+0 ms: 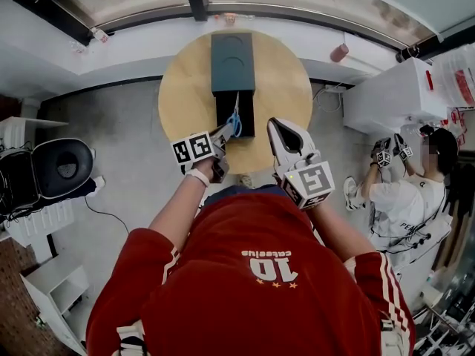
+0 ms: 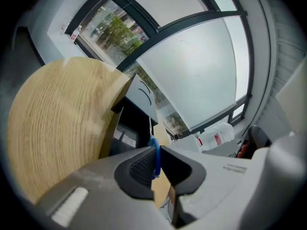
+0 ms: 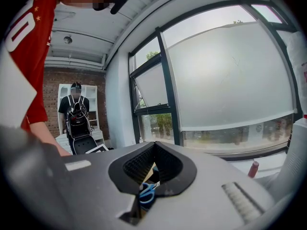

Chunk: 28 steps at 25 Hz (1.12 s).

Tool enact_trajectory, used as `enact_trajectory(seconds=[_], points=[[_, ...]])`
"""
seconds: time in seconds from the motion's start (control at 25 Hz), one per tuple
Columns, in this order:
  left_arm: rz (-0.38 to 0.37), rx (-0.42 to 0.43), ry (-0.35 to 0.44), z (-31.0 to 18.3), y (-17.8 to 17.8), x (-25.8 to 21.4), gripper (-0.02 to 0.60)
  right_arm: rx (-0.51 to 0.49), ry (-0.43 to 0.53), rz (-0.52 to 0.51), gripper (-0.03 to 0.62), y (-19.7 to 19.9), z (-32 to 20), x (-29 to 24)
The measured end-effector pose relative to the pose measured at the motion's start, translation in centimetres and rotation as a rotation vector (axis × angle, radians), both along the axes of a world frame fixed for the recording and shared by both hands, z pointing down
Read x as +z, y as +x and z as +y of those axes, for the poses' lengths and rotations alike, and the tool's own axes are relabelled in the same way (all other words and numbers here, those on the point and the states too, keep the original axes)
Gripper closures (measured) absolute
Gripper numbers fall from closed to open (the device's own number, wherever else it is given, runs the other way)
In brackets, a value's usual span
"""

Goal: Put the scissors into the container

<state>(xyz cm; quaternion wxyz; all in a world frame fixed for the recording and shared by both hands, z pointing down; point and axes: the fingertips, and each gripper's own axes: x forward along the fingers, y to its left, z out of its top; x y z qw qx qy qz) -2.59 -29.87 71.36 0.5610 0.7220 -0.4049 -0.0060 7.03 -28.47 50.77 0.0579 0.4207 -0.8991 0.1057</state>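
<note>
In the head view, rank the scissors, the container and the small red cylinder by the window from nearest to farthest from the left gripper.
1. Scissors: gripped by the left gripper.
2. Container: just beyond, straight ahead.
3. Red cylinder: far off, upper right.

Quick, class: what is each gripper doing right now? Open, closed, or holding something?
Left gripper: closed on the blue handle of the scissors.
Right gripper: closed, holding nothing.
</note>
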Motion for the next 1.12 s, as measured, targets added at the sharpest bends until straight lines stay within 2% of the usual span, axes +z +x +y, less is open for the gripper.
enact_trajectory(seconds=[0.2,0.36,0.48,0.96,1.12], points=[[-0.017,-0.002,-0.067,-0.3,0.3,1.5,0.549,-0.007,-0.008,0.000,0.602,0.1,-0.1,0.2],[-0.090,0.039,-0.124,-0.2,0.7,3.2,0.548,-0.012,-0.016,0.002,0.602,0.0,-0.2,0.1],[-0.136,0.056,-0.142,-0.3,0.7,3.7,0.548,-0.012,-0.016,-0.002,0.602,0.1,-0.4,-0.1],[-0.219,0.034,-0.183,-1.0,0.0,5.1,0.546,-0.026,-0.019,-0.003,0.600,-0.1,-0.5,-0.1],[-0.298,0.045,-0.189,-1.3,-0.4,5.4,0.546,-0.030,-0.021,0.001,0.602,0.1,-0.3,0.1]])
